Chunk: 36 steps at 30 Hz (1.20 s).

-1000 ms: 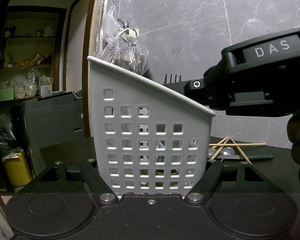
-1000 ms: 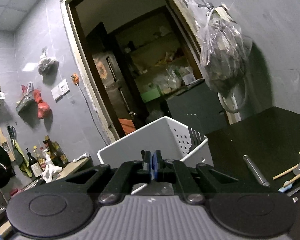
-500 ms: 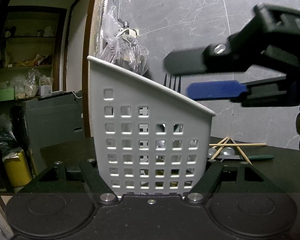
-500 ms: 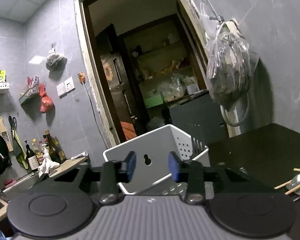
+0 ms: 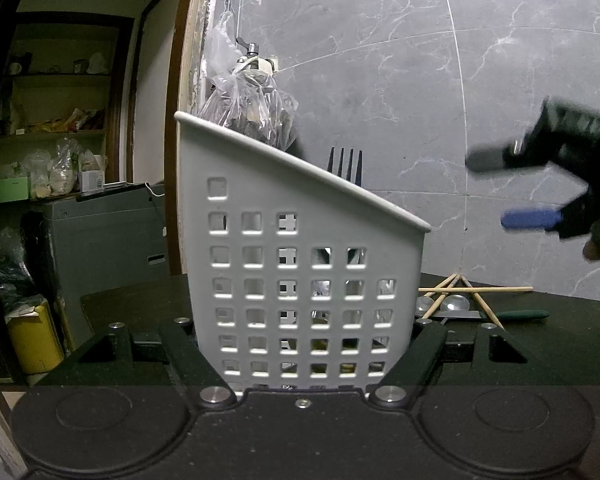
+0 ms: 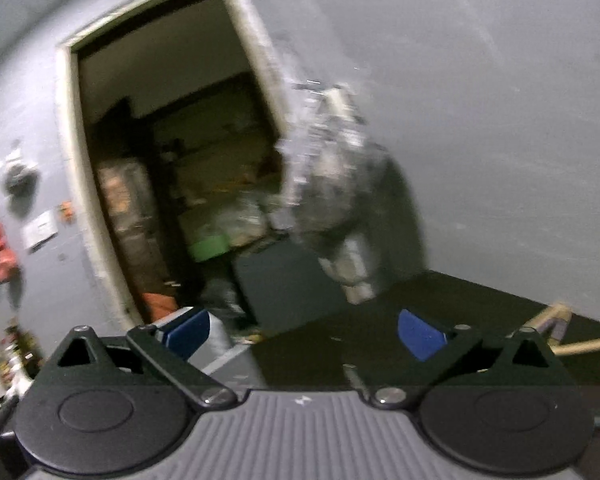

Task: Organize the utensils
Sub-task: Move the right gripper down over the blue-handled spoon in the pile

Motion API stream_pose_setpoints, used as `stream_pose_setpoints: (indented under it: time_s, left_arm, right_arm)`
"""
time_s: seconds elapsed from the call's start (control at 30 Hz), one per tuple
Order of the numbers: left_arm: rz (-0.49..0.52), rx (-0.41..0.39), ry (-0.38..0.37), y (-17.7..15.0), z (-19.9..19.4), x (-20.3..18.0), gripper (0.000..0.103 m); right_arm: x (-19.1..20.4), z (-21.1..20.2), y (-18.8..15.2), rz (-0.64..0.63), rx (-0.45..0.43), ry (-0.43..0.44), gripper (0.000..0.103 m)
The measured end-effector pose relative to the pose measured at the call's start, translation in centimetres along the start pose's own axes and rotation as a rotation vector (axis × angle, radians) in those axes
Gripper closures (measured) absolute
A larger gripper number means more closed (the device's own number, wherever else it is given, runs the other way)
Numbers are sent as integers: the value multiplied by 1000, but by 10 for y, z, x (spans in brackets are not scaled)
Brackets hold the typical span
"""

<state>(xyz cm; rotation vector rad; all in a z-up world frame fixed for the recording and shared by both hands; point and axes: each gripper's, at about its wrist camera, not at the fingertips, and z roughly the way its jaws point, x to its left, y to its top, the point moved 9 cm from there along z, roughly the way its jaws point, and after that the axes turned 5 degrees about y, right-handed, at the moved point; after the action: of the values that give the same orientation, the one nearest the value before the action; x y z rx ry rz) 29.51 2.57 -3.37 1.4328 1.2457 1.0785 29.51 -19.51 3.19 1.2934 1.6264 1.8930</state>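
Dark counter (image 5: 540, 344), white caddy (image 5: 300, 272) clamped between left tongs (image 5: 304, 344)

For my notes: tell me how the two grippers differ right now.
The left gripper is clamped on the white basket; the right gripper holds nothing. The left's jaws hug the basket's sides; the right's have just been opening and stand wide apart, blue pads showing. The left sits low at the basket's base; the right hangs off to the side, higher up, blurred. Both are black two-finger tools.
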Motion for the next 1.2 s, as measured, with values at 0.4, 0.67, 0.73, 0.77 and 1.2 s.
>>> stream_pose_setpoints:
  time_s: [0.4, 0.67, 0.73, 0.77, 1.2]
  left_arm:
    - [1, 0, -1, 0, 1, -1, 27]
    - [3, 1, 0, 0, 1, -1, 27]
    - [3, 3, -1, 0, 1, -1, 27]
    - [3, 4, 0, 0, 2, -1, 27]
    - [2, 4, -2, 0, 1, 0, 27]
  right_arm:
    - [-100, 21, -46, 205, 208, -254, 0]
    - [-96, 35, -53, 170, 257, -217, 0]
    - [-86, 39, -56, 137, 275, -199, 0]
    - [-81, 42, -58, 113, 285, -193, 0]
    - [-16, 86, -94, -390, 421, -220, 16]
